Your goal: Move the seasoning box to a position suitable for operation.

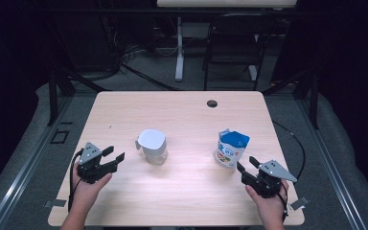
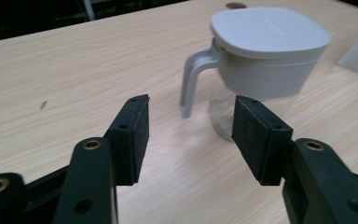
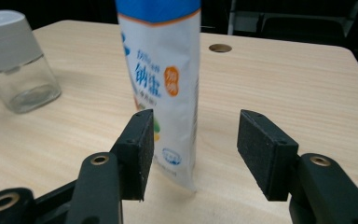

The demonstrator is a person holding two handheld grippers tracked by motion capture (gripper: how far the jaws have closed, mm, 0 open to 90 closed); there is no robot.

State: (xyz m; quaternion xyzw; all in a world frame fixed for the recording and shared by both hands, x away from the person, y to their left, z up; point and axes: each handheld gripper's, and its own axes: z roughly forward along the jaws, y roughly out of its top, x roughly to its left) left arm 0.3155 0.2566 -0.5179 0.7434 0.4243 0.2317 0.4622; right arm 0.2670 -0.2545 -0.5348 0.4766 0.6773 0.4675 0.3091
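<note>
My left gripper (image 1: 114,155) hovers over the near left part of the table (image 1: 182,110), its jaws spread wide with nothing between them; just beyond it stands the pitcher (image 1: 152,146) — clear glass below, a grey lid (image 2: 268,30) on top, its handle (image 2: 192,74) turned toward my left side; in the left gripper view the pitcher sits a little past my pads, not touching them. My right gripper (image 1: 247,164) hangs at the near right, jaws also wide apart and holding nothing; the upright blue-and-white pouch (image 1: 231,148) stands right in front of it, near but apart; in the right gripper view the pouch (image 3: 165,79) rises just behind my left-hand pad, slightly off the middle of the gap. Pitcher and pouch stand well apart on the table.
</note>
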